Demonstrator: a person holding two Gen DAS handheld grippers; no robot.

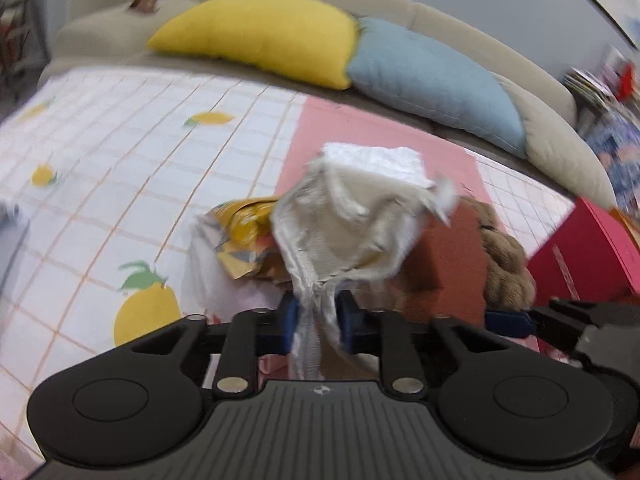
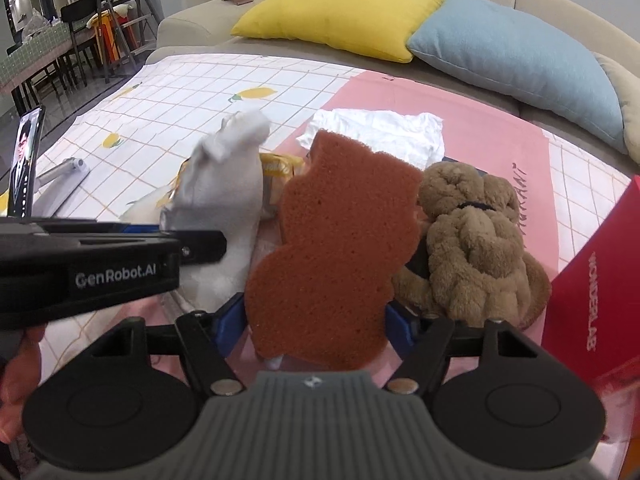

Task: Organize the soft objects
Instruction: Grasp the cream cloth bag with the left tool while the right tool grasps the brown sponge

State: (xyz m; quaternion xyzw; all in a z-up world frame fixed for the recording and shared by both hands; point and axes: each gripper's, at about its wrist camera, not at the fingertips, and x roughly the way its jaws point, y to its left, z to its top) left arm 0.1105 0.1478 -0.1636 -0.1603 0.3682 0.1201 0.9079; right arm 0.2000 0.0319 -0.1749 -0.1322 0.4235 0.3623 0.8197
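My left gripper is shut on a crumpled whitish cloth and holds it up over the pile; the cloth also shows in the right wrist view. My right gripper is shut on a brown cat-shaped sponge, held upright; the sponge also shows in the left wrist view. A brown plush toy sits on the pink mat just right of the sponge. A white cloth lies behind it. A yellow wrapper lies under the held cloth.
A red box stands at the right. Yellow and blue pillows lean on the beige sofa behind. A lemon-print sheet covers the surface at left. A phone on a stand is at far left.
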